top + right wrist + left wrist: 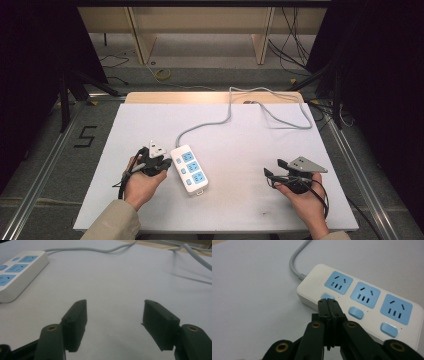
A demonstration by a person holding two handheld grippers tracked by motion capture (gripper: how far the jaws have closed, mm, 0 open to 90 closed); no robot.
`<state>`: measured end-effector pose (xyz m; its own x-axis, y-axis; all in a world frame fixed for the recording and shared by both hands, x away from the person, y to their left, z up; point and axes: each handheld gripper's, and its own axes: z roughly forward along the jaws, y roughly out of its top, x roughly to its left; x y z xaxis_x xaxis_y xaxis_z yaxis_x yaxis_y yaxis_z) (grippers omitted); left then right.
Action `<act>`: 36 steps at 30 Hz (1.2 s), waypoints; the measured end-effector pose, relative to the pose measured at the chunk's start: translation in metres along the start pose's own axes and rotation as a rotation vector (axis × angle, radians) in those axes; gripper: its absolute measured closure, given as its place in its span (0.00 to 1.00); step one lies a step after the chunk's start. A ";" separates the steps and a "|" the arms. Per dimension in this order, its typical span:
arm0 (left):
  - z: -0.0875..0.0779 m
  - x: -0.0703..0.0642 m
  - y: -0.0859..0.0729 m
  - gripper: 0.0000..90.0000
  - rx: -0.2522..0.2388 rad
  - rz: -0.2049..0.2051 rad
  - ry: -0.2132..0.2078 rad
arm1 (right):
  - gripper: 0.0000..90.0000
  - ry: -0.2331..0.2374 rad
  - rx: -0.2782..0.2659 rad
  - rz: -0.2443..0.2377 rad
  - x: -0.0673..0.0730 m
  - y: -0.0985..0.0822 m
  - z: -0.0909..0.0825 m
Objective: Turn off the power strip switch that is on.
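Observation:
A white power strip (190, 168) with three blue sockets and blue switches lies on the white table sheet, its grey cable (225, 117) running to the far edge. My left gripper (166, 163) is shut with nothing between its jaws, its tip right at the strip's left side. In the left gripper view the closed tips (328, 305) sit just in front of the first blue switch (327, 296) of the power strip (362, 297). My right gripper (274, 167) stands open over bare sheet at the right, jaws wide apart (113, 315), with the power strip (20, 270) far off.
The white sheet (250, 150) covers a wooden table. The cable loops (285, 112) lie near the back right. Dark stands and floor cables surround the table, and a wooden shelf frame (200, 30) stands behind it.

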<state>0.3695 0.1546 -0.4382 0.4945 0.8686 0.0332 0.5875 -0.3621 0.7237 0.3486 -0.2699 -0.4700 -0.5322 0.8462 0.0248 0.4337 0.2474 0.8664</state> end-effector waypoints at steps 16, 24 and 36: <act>0.006 -0.002 0.007 1.00 0.030 -0.005 -0.005 | 0.41 0.019 -0.004 -0.006 0.002 0.000 0.000; 0.007 -0.003 0.009 1.00 0.048 -0.007 -0.020 | 0.40 0.024 0.002 -0.003 0.003 0.000 0.000; 0.010 0.000 0.015 1.00 0.089 -0.010 -0.040 | 0.40 0.029 0.004 -0.006 0.003 0.000 0.000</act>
<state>0.3843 0.1459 -0.4344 0.5124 0.8587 -0.0026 0.6462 -0.3836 0.6597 0.3468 -0.2669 -0.4702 -0.5555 0.8308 0.0342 0.4332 0.2540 0.8647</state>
